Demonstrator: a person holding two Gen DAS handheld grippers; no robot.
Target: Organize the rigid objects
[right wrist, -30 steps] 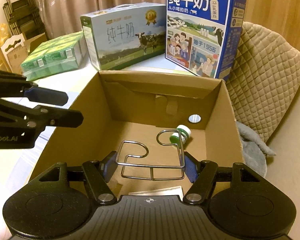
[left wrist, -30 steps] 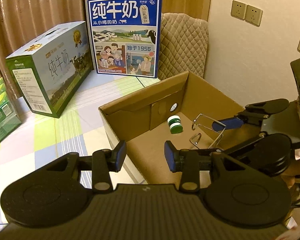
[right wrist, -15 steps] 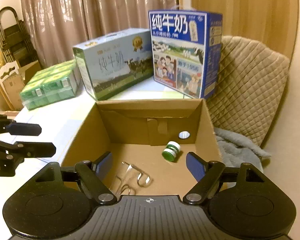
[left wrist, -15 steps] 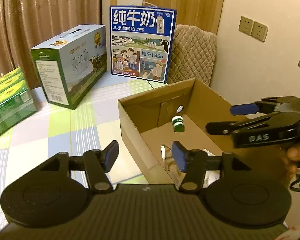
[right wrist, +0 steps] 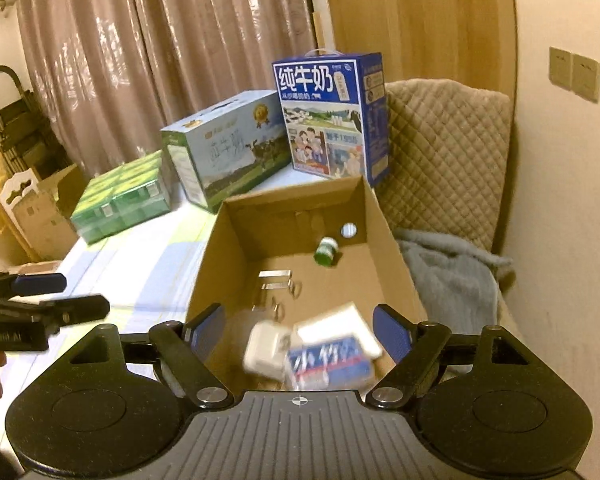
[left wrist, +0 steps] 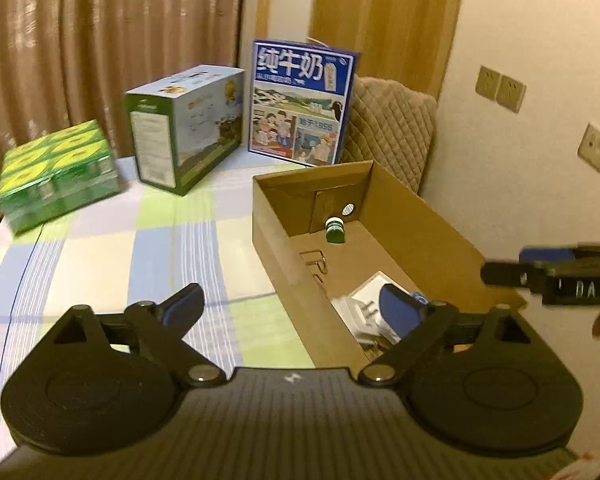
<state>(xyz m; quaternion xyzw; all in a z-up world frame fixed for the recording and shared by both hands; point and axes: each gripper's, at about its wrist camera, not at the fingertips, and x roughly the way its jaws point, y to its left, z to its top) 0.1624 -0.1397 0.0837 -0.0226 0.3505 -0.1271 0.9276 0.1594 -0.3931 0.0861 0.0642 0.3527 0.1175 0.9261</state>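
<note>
The table (left wrist: 100, 248) wears a checked cloth in pale blue, green and cream. Brown curtains (right wrist: 160, 60) hang behind it, and a quilted tan chair back (right wrist: 448, 148) stands by the cream wall with its socket plates (left wrist: 500, 88). At the back of the table stand a blue milk carton box (right wrist: 332, 116), a green and white milk box (right wrist: 224, 148) and a shrink-wrapped pack of green cartons (left wrist: 56, 176).

An open cardboard box (right wrist: 384, 236) sits on the table near the chair. Inside it, a small green bottle with a white cap (right wrist: 326, 251) lies by the far wall, just under a round hole. A bent wire rack (right wrist: 278, 282), thin and shiny, lies flat on the box floor in the middle. Nearer the front are a white plug (right wrist: 266, 346), a white flat piece and a blue and white packet (right wrist: 328, 364) — all blurred.

The left tool (left wrist: 292, 306) hangs over the near left edge of the box with its jaws opening wide and nothing between them. The right tool (right wrist: 298, 330) hangs over the near end of the box, its jaws apart and gripping nothing — the plug and packet lie below it on the box floor. Both tools are black with blue pads.
</note>
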